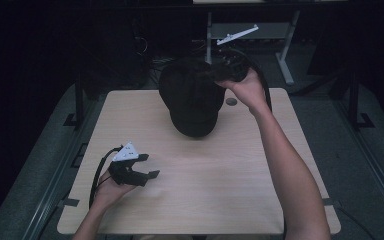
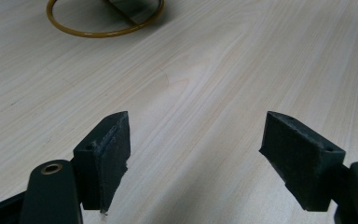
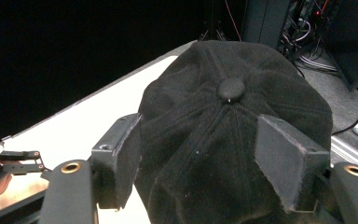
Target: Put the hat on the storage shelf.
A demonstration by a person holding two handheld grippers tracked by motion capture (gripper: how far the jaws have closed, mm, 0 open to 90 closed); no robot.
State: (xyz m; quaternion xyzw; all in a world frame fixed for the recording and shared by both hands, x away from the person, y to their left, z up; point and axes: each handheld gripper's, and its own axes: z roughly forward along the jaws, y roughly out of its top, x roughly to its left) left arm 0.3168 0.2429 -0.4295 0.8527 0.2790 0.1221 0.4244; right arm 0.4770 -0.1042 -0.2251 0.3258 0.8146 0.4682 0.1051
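While one black cap (image 1: pixel 194 100) sits at the far middle of the light wooden table (image 1: pixel 220 185), two grippers are in use, one in each hand. Nearest, well short of the cap and toward the table's left front, the left hand (image 1: pixel 109 191) cradles the left gripper (image 1: pixel 147 166) low over the wood, wrist bent inward, its jaws spread wide around nothing but bare tabletop. In the left gripper view a single yellow-rimmed ring (image 2: pixel 103 16) lies flat on the table ahead of those jaws. Farther off, the right arm reaches long across the table, the right hand (image 1: pixel 247 89) holding the right gripper (image 3: pixel 198 163) at the cap's far right edge. Its jaws stand apart on either side of the crown, just below the top button (image 3: pixel 231 88); whether the pads press the fabric is unclear. No writing is legible on the cap.
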